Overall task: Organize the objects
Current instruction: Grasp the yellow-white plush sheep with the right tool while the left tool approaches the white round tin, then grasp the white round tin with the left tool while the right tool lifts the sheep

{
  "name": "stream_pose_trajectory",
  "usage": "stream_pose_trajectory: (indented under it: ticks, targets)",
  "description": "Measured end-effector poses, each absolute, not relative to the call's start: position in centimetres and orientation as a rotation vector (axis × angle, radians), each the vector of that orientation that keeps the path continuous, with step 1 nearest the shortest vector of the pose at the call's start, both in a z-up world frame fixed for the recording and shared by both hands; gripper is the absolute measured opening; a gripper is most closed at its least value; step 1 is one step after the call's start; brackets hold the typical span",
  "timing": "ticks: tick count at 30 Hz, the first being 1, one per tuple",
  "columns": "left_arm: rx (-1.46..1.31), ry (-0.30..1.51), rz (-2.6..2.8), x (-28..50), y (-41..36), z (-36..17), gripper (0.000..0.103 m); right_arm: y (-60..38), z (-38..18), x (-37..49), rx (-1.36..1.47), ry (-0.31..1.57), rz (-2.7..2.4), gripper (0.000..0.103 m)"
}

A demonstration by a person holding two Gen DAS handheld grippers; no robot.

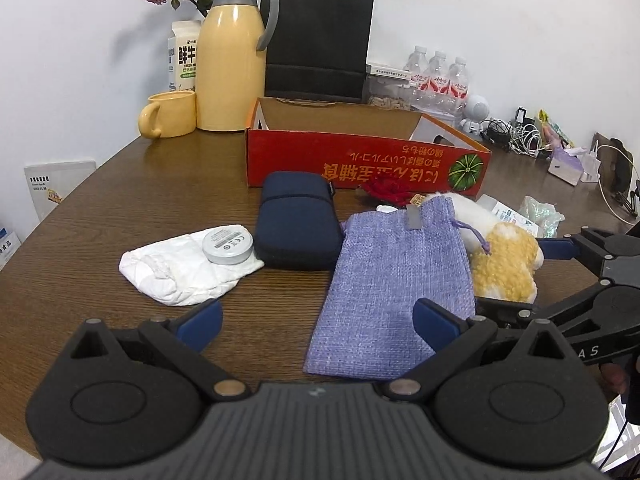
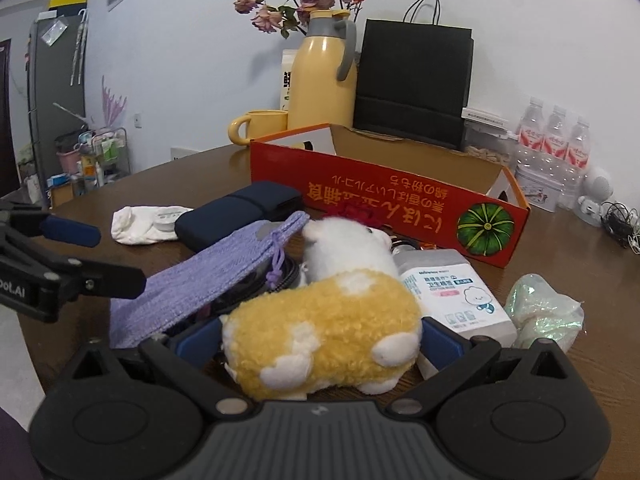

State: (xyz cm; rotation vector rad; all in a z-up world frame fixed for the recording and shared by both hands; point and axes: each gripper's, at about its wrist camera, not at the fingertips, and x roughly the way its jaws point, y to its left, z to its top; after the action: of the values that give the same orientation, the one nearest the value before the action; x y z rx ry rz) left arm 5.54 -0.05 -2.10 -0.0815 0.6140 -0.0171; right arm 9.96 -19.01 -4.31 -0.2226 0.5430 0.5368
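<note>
A purple woven pouch (image 1: 384, 284) lies on the brown table (image 1: 120, 200); my left gripper (image 1: 316, 324) is open, its jaws either side of the pouch's near end. A yellow-and-white plush toy (image 2: 324, 332) lies between the open jaws of my right gripper (image 2: 320, 340); the blue pads sit close to its sides. The plush also shows in the left wrist view (image 1: 504, 264). An open red cardboard box (image 1: 360, 152) stands behind. A navy case (image 1: 298, 220), a white cloth (image 1: 180, 272) and a round tin (image 1: 227, 245) lie left of the pouch.
A yellow thermos (image 1: 232, 60), yellow mug (image 1: 168, 114), milk carton (image 1: 182, 60) and black paper bag (image 1: 320, 40) stand at the back. Water bottles (image 1: 440, 76) and cables (image 1: 516, 136) sit back right. A wipes pack (image 2: 452, 292) and crumpled plastic bag (image 2: 544, 312) lie beside the plush.
</note>
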Motion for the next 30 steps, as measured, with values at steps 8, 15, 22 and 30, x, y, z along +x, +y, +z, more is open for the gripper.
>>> stream_pose_trajectory:
  ticks: [8,15,22,30]
  targets:
    - [-0.079,0.61,0.018,5.7,0.8,-2.0,0.103,-19.9,-4.2,9.1,-0.156,0.505,0.514,0.09]
    - [-0.078,0.567,0.09,6.3,3.6,-1.4,0.103,-20.6,-3.2,7.6,-0.12,0.429,0.469,0.088]
    - [0.019,0.541,0.119,8.7,4.9,-1.0,0.095,-20.6,-1.9,7.2,-0.106,0.362,0.416,0.088]
    - [0.093,0.593,0.079,11.8,5.5,-2.8,0.08,-20.2,-2.0,8.5,-0.094,0.367,0.37,0.088]
